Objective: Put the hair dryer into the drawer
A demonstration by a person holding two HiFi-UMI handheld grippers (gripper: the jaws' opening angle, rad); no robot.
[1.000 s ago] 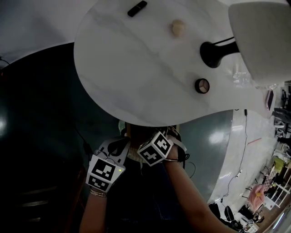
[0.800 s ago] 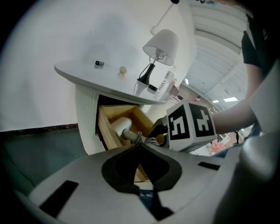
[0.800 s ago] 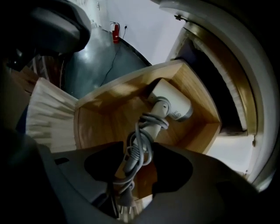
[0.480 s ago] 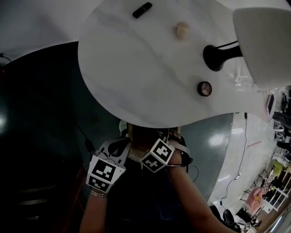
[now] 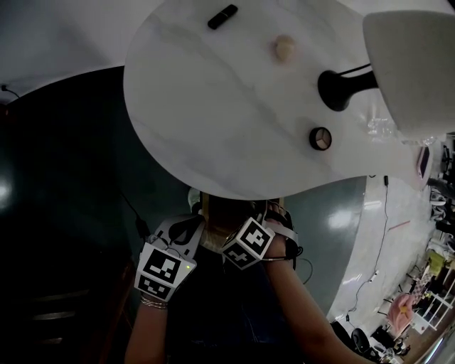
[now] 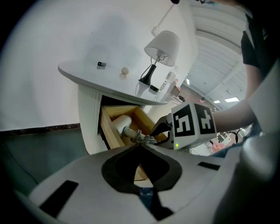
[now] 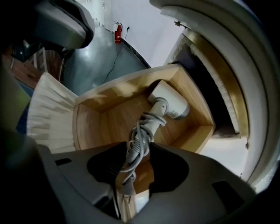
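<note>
The white hair dryer (image 7: 171, 103) lies in the open wooden drawer (image 7: 197, 131), its head on the drawer floor and its cord wound round the handle. My right gripper (image 7: 139, 148) points steeply down into the drawer. Its jaws have just been closing and now hold the cord-wrapped handle (image 7: 141, 131). In the left gripper view the hair dryer (image 6: 120, 124) shows in the drawer (image 6: 108, 130) under the tabletop, with the right gripper (image 6: 154, 132) reaching in. My left gripper (image 6: 141, 144) hangs back from the drawer, shut on nothing. In the head view only both marker cubes (image 5: 165, 269) show.
The white marble tabletop (image 5: 213, 106) overhangs the drawer and hides it in the head view. On it stand a lamp (image 5: 341, 85), a black stick (image 5: 222, 15), a beige ball (image 5: 285, 47) and a small round dish (image 5: 320, 138). The floor is dark green.
The right gripper's cube has rolled a little and shifted slightly down and right under the table edge. The left gripper has not moved.
</note>
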